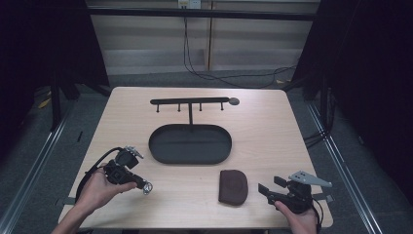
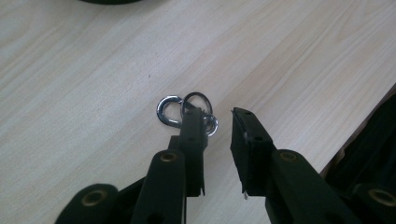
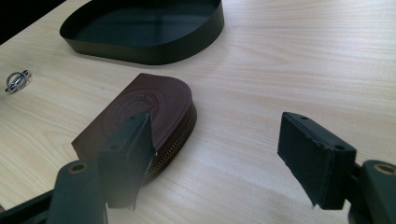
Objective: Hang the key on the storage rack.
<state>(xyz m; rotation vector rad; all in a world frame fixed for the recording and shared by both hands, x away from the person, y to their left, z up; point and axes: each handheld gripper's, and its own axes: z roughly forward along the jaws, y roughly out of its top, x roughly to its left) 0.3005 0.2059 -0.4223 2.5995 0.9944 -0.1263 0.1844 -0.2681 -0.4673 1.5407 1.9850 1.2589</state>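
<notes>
Two forearms come in at the bottom edge of the high view, each hand holding tongs. Left tongs sit at lower left, tips at a cluster of silver key rings on the pale wood tabletop. In the left gripper view the rings lie against the left pad's tip, with a clear gap to the other pad; nothing is pinched, so the tongs stand partly open. Right tongs at lower right gape wide and hold nothing, just beside a brown zip pouch.

Mid-frame stands a black oval tray with an upright post carrying a hook rail. Beyond the tabletop lie grey carpet, a loose cable and a pale wall panel, with dark curtains at both sides.

Seen from the right gripper view, the pouch shows an embossed round stamp and zip teeth; the rings appear at far left.
</notes>
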